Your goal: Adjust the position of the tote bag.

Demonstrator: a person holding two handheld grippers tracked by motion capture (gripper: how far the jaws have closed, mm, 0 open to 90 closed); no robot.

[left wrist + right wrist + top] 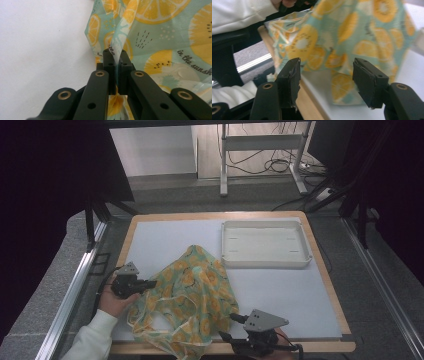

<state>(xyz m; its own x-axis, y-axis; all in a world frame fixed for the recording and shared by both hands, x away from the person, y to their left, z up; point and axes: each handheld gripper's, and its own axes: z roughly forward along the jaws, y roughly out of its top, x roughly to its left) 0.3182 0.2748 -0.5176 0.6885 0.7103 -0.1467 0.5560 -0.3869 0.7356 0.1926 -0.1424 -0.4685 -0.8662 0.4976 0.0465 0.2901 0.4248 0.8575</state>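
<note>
The cloth (192,297), printed with lemon slices, lies crumpled on the white surface (280,292), near the front edge and short of the tray (265,245). The left claw (150,283) is clenched on a fold at the cloth's left side. The right claw (231,326) stands released just beside the cloth's front right edge, nothing between its jaws.

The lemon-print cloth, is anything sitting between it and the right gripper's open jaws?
Nothing visible does. The right gripper faces the lemon-print cloth with its jaws apart, and between them lie bare white mat and the table edge. The left gripper already pinches a fold of it.
</note>
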